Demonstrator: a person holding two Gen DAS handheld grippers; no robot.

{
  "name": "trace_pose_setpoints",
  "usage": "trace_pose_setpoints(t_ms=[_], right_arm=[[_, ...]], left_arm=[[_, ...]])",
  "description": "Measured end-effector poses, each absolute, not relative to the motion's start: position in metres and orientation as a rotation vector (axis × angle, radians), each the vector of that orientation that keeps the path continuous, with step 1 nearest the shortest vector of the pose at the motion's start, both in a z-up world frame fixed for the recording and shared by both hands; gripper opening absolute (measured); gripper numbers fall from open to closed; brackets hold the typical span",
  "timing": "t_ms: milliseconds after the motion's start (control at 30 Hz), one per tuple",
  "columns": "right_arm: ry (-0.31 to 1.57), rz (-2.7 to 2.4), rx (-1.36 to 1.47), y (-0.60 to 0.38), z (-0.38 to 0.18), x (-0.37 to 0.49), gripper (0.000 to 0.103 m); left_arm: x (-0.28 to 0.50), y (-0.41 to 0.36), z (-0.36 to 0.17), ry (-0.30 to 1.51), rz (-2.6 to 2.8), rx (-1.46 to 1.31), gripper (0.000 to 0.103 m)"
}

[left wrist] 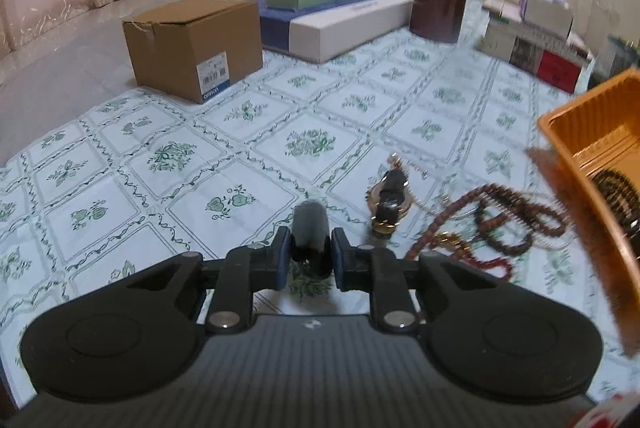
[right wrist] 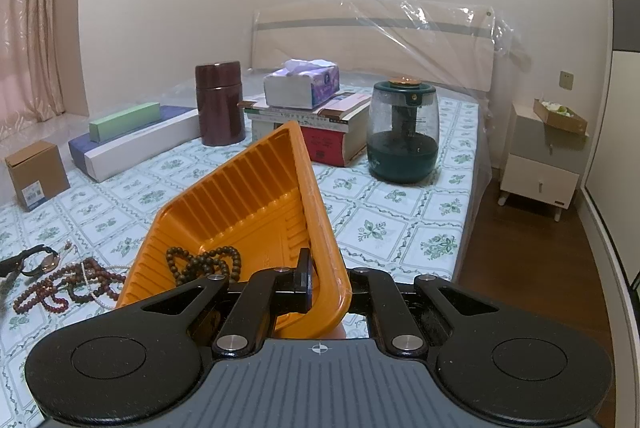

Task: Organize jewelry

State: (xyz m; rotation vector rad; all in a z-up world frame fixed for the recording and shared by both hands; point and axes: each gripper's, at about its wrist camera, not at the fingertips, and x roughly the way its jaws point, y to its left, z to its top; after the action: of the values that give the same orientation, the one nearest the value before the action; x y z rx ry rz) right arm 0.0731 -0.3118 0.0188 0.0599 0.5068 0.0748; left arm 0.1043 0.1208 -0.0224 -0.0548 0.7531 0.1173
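The orange ribbed plastic tray is tipped up off the bed, and a string of dark round wooden beads lies in its low end. The right gripper comes at the tray from its near corner. Its jaws are pinched on the tray's thin side wall, one finger inside and one outside.

The left gripper is low over the green-flowered white cloth. Its blue-padded jaws are nearly closed on a small grey rounded thing; I cannot tell what it is.

Just right of it on the cloth lie a black-strap gold watch and a tangled pile of red-brown bead strings, beside the tray.
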Motion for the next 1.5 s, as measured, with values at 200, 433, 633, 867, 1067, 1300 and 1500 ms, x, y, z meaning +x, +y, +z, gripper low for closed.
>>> trace_pose_setpoints(t_ms=[200, 433, 633, 867, 1067, 1300, 1500], right_arm=[[0.506, 0.078, 0.061, -0.311, 0.019, 0.071, 0.008], [0.507, 0.077, 0.064, -0.311, 0.019, 0.072, 0.008], [0.507, 0.076, 0.065, -0.311, 0.019, 0.071, 0.008], [0.509, 0.079, 0.067, -0.312, 0.020, 0.072, 0.008], [0.510, 0.079, 0.069, -0.312, 0.020, 0.072, 0.008], [0.512, 0.080, 0.071, -0.312, 0.020, 0.073, 0.008], [0.517, 0.078, 0.075, -0.313, 0.019, 0.073, 0.008]], left_arm=[[0.083, 0.113, 0.000, 0.705, 0.111, -0.093, 0.019], [0.067, 0.088, 0.030, 0.637, 0.048, -0.107, 0.019], [0.067, 0.041, 0.046, 0.601, -0.086, -0.125, 0.019], [0.077, -0.032, 0.037, 0.620, -0.284, -0.107, 0.019], [0.081, -0.088, 0.020, 0.656, -0.421, -0.091, 0.019], [0.087, -0.121, 0.010, 0.669, -0.514, -0.087, 0.019], [0.091, -0.129, 0.007, 0.676, -0.539, -0.087, 0.021]])
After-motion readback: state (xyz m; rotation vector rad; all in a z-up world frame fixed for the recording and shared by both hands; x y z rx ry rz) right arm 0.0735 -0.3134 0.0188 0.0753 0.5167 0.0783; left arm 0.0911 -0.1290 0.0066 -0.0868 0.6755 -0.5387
